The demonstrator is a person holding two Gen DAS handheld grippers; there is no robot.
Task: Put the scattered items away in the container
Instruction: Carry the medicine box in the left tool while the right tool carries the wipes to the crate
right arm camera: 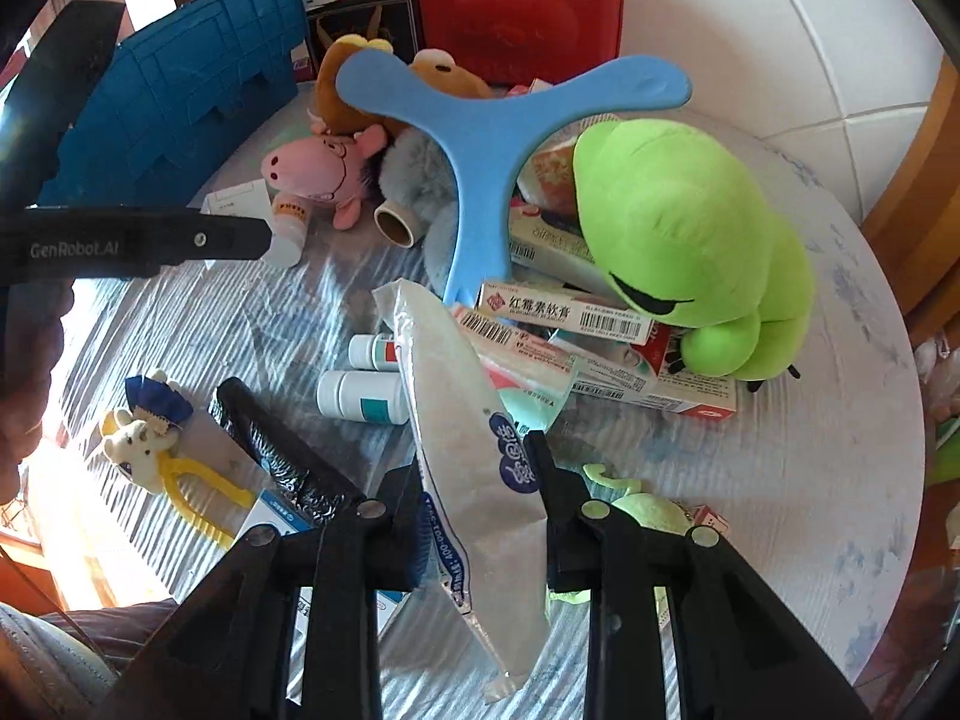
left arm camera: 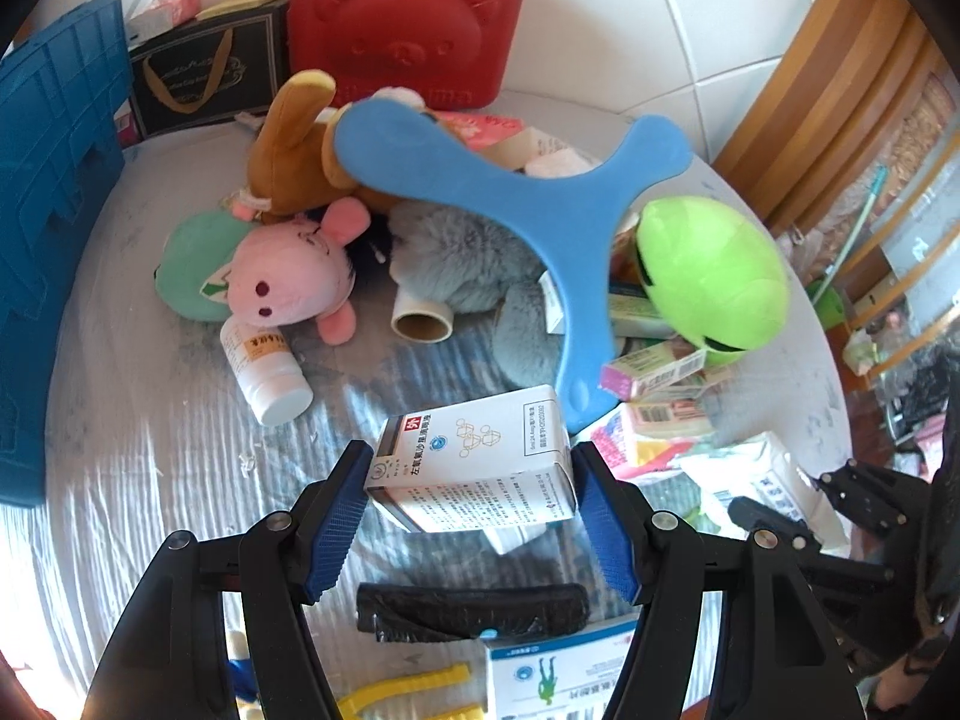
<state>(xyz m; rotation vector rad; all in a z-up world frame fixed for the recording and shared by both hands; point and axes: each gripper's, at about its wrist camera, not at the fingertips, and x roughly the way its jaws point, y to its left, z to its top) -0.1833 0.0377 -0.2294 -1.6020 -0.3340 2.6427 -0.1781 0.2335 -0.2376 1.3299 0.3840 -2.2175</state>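
My left gripper [left arm camera: 471, 480] is shut on a white medicine box [left arm camera: 474, 459] and holds it above the table. My right gripper [right arm camera: 480, 480] is shut on a silvery plastic packet [right arm camera: 468, 450] with blue print, held tilted above the table. The blue crate [left arm camera: 54, 228] stands at the left; it also shows in the right wrist view [right arm camera: 180, 90]. Scattered items lie in a pile: a blue three-armed boomerang [left arm camera: 528, 204], a green plush [right arm camera: 690, 240], a pink plush [left arm camera: 288, 276], a brown plush [left arm camera: 300, 150], a grey furry toy [left arm camera: 462, 258] and several medicine boxes [right arm camera: 576, 312].
A red bear case [left arm camera: 402, 24] and a black gift bag [left arm camera: 204, 72] stand at the back. A white bottle [left arm camera: 264, 372], a tape roll [left arm camera: 420, 318], a black bag roll [left arm camera: 474, 612], two small bottles [right arm camera: 360, 396] and a yellow-strapped toy [right arm camera: 156, 456] lie on the round table [right arm camera: 810, 480].
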